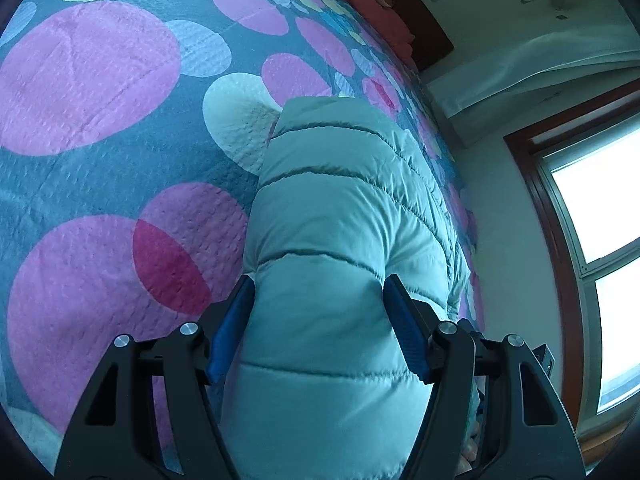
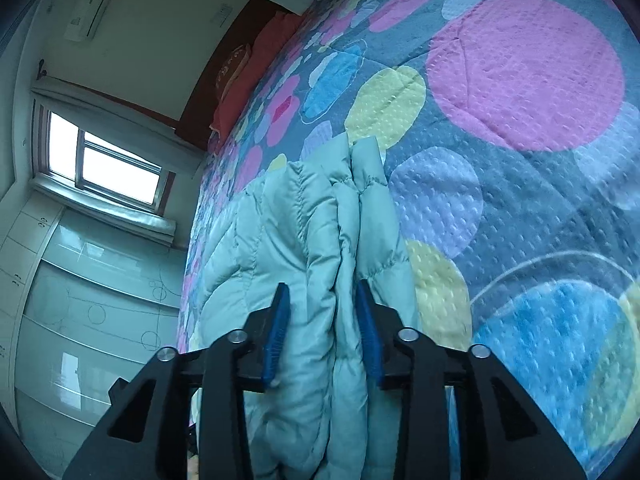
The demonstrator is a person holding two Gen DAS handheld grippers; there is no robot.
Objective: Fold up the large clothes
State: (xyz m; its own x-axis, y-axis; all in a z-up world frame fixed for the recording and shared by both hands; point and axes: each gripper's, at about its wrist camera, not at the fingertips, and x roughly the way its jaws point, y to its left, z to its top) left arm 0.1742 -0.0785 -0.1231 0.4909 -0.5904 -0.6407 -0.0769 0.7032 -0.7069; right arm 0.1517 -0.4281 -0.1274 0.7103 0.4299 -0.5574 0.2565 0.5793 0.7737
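Note:
A light teal puffer jacket (image 1: 332, 240) lies on a bed with a grey bedspread (image 1: 100, 168) printed with coloured circles. My left gripper (image 1: 320, 292) straddles a thick padded fold of the jacket, its blue pads pressing both sides of it. In the right wrist view the jacket (image 2: 304, 232) shows as bunched quilted layers, and my right gripper (image 2: 322, 300) is closed on a bundle of those layers between its blue pads. The jacket's far end reaches toward the middle of the bedspread (image 2: 520, 208).
A red pillow (image 1: 372, 16) and dark wooden headboard (image 1: 424, 20) lie at the far end of the bed. A bright window (image 1: 600, 208) and wall are beside the bed. A window (image 2: 108, 164) and pale glossy wardrobe (image 2: 92, 292) show in the right wrist view.

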